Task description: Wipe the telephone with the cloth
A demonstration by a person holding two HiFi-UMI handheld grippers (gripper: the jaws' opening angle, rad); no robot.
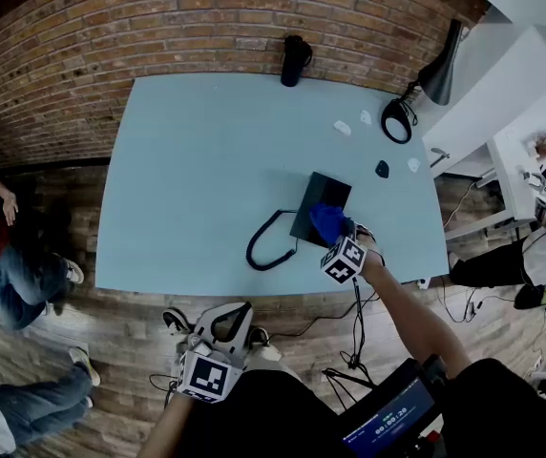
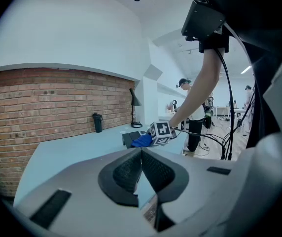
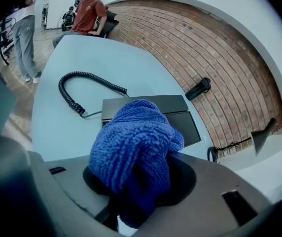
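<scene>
At the telephone (image 1: 323, 198), right gripper's (image 1: 334, 236) jaws clamp the cloth (image 3: 131, 149).

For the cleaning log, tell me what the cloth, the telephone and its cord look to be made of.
Cloth: blue, with a looped, fuzzy pile, so likely microfibre or terry.
Telephone: dark, smooth matte casing with flat panels, probably plastic.
Cord: a black, tight coil with a slight sheen, likely rubbery or vinyl-coated; I cannot tell which.
</scene>
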